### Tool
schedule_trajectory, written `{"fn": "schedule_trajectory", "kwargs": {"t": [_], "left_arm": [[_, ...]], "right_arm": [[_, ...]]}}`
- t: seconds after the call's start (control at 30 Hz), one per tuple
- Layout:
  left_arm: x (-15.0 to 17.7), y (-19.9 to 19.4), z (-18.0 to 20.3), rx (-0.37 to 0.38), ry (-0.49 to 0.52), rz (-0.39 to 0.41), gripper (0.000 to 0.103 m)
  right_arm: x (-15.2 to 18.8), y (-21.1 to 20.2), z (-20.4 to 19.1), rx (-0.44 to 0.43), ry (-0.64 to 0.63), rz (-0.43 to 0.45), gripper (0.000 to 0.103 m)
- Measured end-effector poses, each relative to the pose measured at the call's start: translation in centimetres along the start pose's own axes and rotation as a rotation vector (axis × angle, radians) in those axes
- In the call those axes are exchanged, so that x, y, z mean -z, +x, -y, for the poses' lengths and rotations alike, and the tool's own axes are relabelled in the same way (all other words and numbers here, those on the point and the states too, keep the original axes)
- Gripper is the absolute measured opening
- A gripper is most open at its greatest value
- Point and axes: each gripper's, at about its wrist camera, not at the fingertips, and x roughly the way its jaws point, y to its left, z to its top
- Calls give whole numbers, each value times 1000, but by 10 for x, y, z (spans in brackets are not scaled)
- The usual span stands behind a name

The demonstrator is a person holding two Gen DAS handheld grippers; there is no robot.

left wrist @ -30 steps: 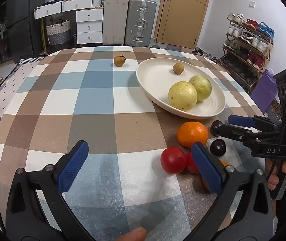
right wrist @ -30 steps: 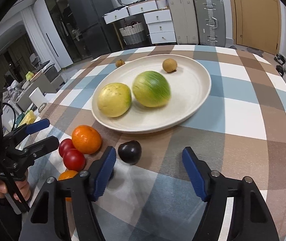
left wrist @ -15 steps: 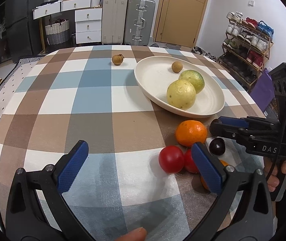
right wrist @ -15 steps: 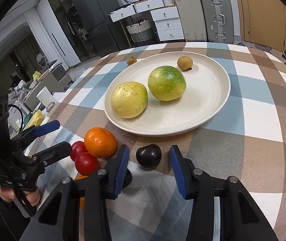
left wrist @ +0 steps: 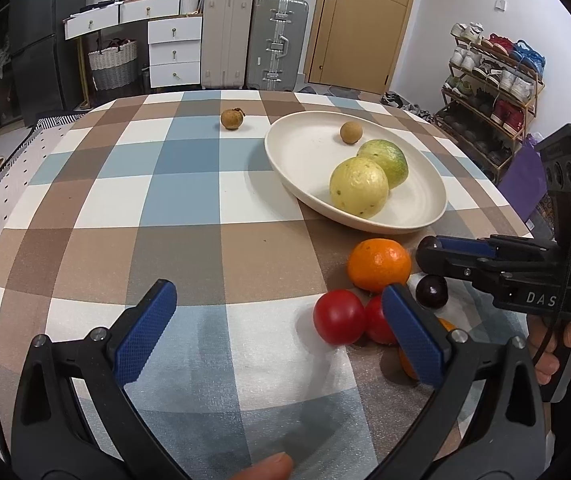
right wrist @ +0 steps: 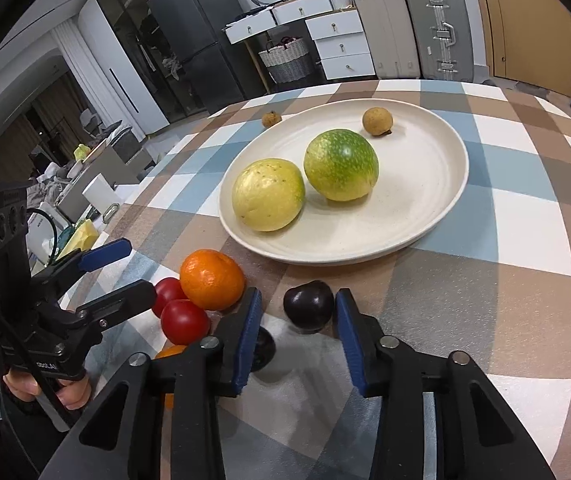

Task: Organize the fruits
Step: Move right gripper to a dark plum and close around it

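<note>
We judge the step in hand to be the pick of the dark plum [right wrist: 308,305], one more fruit bound for the plate [right wrist: 441,216].

Nearest to us, the right hand-held gripper [right wrist: 298,336] has just been closing, with the plum between its jaws. In the right wrist view a sliver of table still shows between the plum and each blue pad, so we read it as not yet clenched on the fruit. The left hand-held gripper [left wrist: 281,336] hangs released, wide open over bare tablecloth, with nothing between its jaws.

The next move, as we see it, calls for closing the last gap squarely across the plum's middle, then lifting it clear and carrying it over the rim without knocking the fruit already there.

The plum is small, round, glossy and near-black; we expect it to roll if pinched off centre. It sits on the table just in front of the plate's near rim. To its left lie the orange [right wrist: 212,279] and two red tomatoes [right wrist: 184,321], close together.

Beyond the plum, in the plate, rest a yellow fruit [right wrist: 268,195] and a green one [right wrist: 340,165], touching, with a small brown longan [right wrist: 375,121] behind them. A second longan [right wrist: 271,119] lies on the table past the plate's far left rim.
</note>
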Motion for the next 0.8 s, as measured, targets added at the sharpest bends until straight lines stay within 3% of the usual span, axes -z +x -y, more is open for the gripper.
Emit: {"fn": "schedule_trajectory", "kwargs": {"t": [0.43,0.8], "left_arm": [[0,0,0,2,-2,5,102],[2,0,-1,-2,4,-3,102]], "right_arm": [[-1,1,6,4,36,3,27],[4,-11,8,-8,44,29,26]]}}
